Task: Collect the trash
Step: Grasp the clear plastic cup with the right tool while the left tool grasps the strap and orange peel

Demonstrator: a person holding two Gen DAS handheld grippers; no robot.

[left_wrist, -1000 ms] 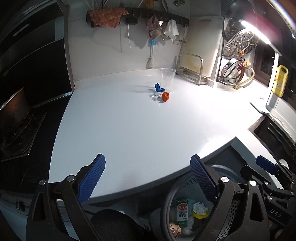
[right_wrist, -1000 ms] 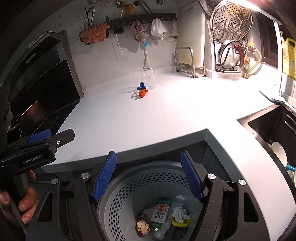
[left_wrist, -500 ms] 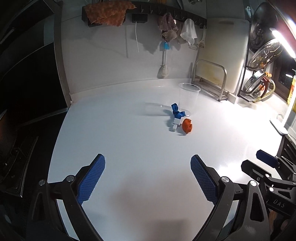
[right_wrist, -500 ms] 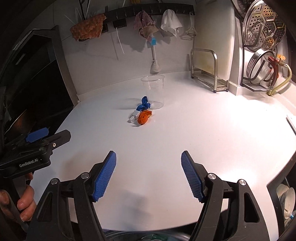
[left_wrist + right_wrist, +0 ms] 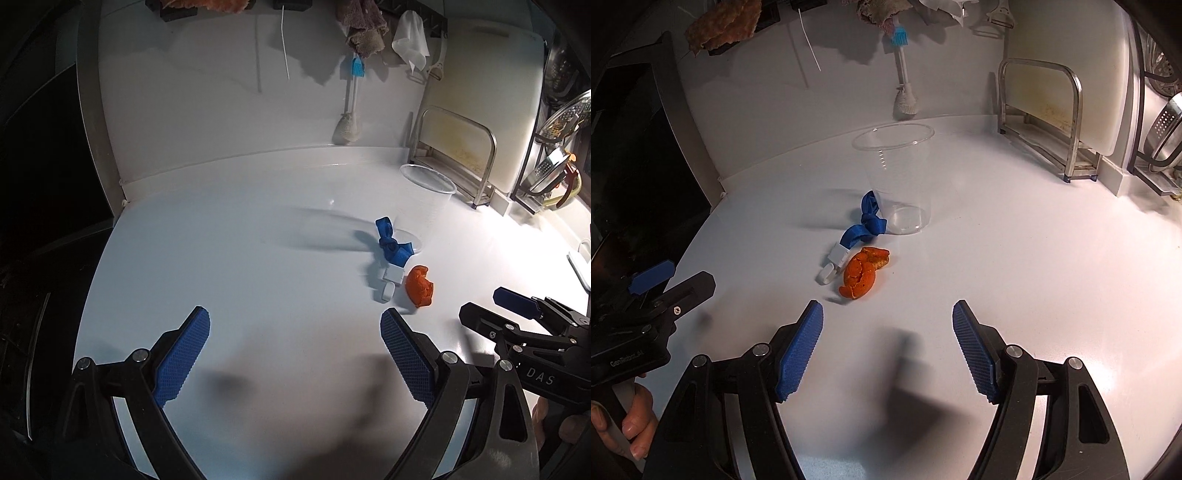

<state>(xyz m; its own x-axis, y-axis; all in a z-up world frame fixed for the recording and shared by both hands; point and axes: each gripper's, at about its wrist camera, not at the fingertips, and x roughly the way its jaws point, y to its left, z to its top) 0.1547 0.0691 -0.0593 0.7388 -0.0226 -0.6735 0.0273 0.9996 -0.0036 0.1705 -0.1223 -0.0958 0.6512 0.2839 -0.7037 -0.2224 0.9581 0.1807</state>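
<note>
An orange peel (image 5: 862, 273) lies on the white counter (image 5: 1015, 258), with a blue strap with a white clip (image 5: 862, 227) and a clear plastic cup (image 5: 899, 181) just behind it. My right gripper (image 5: 888, 347) is open and empty, a short way in front of the peel. My left gripper (image 5: 295, 354) is open and empty; the peel (image 5: 419, 286), the strap (image 5: 389, 245) and the cup (image 5: 428, 195) lie ahead to its right. The trash basket is out of view.
A metal rack (image 5: 1049, 122) holding a cutting board stands at the back right. A brush (image 5: 905, 88) and cloths hang on the back wall. A dark stove area (image 5: 33, 229) lies to the left of the counter.
Both grippers have moved forward from over the trash basket across the counter toward the peel, strap and cup. Both stay open. The basket has dropped out of view.
</note>
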